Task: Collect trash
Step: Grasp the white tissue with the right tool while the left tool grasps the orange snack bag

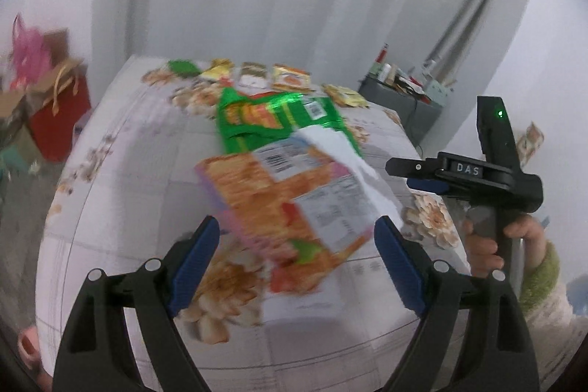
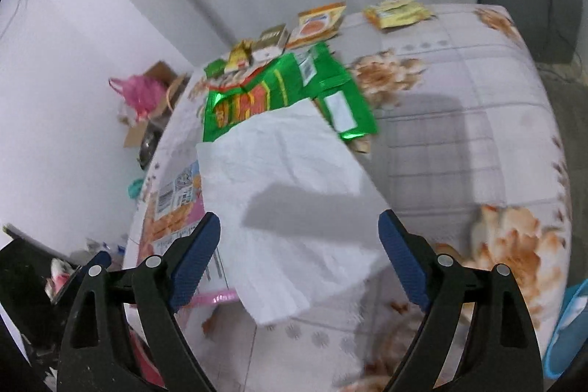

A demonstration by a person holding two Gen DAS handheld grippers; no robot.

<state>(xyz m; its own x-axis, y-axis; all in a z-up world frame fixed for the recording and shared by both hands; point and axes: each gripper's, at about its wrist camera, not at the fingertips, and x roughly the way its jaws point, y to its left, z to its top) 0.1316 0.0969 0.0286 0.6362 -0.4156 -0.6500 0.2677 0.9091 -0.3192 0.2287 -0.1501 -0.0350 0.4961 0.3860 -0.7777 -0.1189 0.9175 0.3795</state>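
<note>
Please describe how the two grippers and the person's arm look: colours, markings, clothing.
Both grippers, left and right, have black frames, silver rivets and ribbed blue fingers. The right body shows white "DAS" lettering and a green light. The hand wears a green-cuffed, cream sleeve.

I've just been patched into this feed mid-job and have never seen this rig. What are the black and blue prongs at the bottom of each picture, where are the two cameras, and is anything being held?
The prongs are two-finger grippers, each held by a person. Each camera sits on its gripper, looking forward along the fingers.

The left wrist view shows the left gripper open above an orange snack bag. The right gripper shows there from the side.

The right wrist view shows the right gripper open above a white tissue.

On the flowered tablecloth also lie a green snack bag and small wrappers along the far edge.

Nothing is held.
</note>
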